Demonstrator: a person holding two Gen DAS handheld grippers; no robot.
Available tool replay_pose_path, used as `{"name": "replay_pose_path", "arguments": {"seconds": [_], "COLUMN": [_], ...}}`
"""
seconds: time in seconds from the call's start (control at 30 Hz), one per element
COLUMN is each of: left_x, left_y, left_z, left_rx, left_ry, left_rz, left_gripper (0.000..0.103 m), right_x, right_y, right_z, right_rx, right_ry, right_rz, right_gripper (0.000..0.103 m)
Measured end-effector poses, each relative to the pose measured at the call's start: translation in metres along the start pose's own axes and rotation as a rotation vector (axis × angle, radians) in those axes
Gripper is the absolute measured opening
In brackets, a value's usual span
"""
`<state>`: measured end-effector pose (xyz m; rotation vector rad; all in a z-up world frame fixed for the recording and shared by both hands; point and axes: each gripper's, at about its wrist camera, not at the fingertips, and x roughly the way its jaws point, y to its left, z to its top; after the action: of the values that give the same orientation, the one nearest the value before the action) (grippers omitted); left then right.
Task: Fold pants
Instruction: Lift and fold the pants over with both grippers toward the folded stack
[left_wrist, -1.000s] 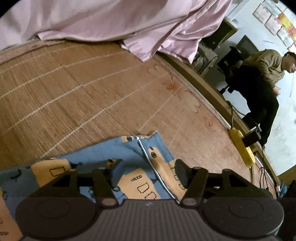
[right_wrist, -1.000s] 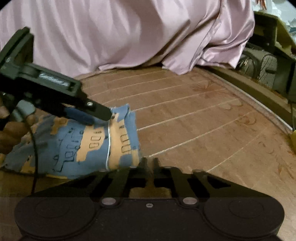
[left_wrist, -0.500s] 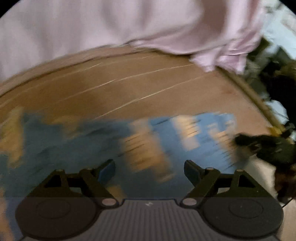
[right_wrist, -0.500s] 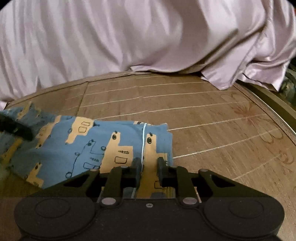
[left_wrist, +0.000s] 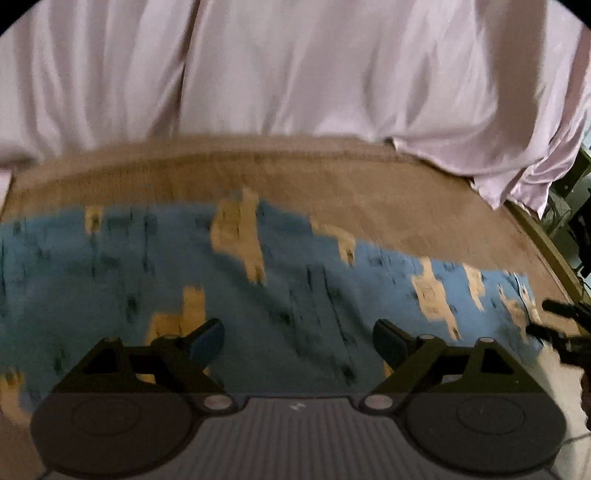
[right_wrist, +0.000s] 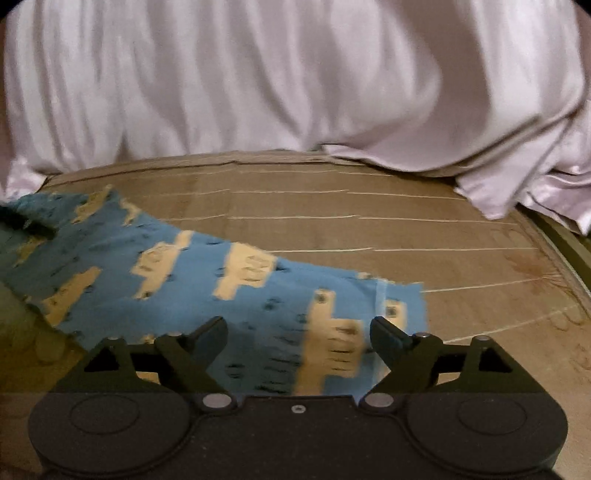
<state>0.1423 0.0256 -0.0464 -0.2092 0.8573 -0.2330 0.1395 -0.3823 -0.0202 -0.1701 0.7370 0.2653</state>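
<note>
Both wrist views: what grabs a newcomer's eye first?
The blue pants with tan cartoon prints, spread flat on the brown woven mat, lying right under both grippers. Behind them a pale pink satin sheet drapes across the whole far side. The left gripper and the right gripper both hang over the fabric, jaws wide apart, holding nothing.

Left wrist feed is motion-smeared: I can't resolve the print on the blue cotton pants with tan block figures (left_wrist: 288, 295). Their left end runs off frame in both views. Dark gear at far right (left_wrist: 561, 332) is cropped, unidentifiable.
</note>
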Motion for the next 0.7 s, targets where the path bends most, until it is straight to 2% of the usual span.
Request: {"name": "replay_pose_path", "arguments": {"seconds": [0.1,0.17,0.23,0.3,0.37,0.47,0.57,0.6,0.67,0.7], "left_x": [0.009,0.019,0.034,0.048,0.064,0.073,0.072,0.068,0.060,0.056], "left_y": [0.005,0.012,0.018,0.024,0.031,0.039,0.036,0.030,0.007,-0.005], "left_z": [0.024,0.042,0.058,0.068,0.074,0.083,0.089,0.089,0.084,0.081], "left_rx": [0.068,0.081,0.080,0.091,0.088,0.084,0.007,-0.015,0.001,0.026], "left_ry": [-0.039,-0.054,-0.026,0.017,0.058,0.051,0.063,0.058,0.029,0.007], "left_rz": [-0.037,-0.110,-0.185,-0.210,-0.178,-0.180,-0.148,-0.125,-0.077,-0.069], "left_gripper": [0.091,0.091,0.089,0.089,0.089,0.088,0.088,0.091,0.099,0.102], "right_x": [0.006,0.010,0.013,0.016,0.017,0.015,0.007,0.002,-0.010,-0.018], "right_y": [0.011,0.012,0.008,0.003,-0.003,-0.015,-0.018,-0.018,-0.021,-0.026], "right_z": [-0.005,-0.008,-0.009,-0.012,-0.015,-0.020,-0.022,-0.022,-0.024,-0.026], "right_rx": [-0.034,-0.034,-0.007,0.013,0.033,0.073,0.084,0.088,0.126,0.160], "right_ry": [0.030,0.051,0.068,0.076,0.082,0.074,0.052,0.037,-0.010,-0.045], "right_rz": [0.020,0.019,0.024,0.021,0.014,0.015,0.018,0.009,-0.019,-0.024], "right_gripper": [0.086,0.086,0.086,0.087,0.088,0.088,0.088,0.089,0.102,0.102]}}
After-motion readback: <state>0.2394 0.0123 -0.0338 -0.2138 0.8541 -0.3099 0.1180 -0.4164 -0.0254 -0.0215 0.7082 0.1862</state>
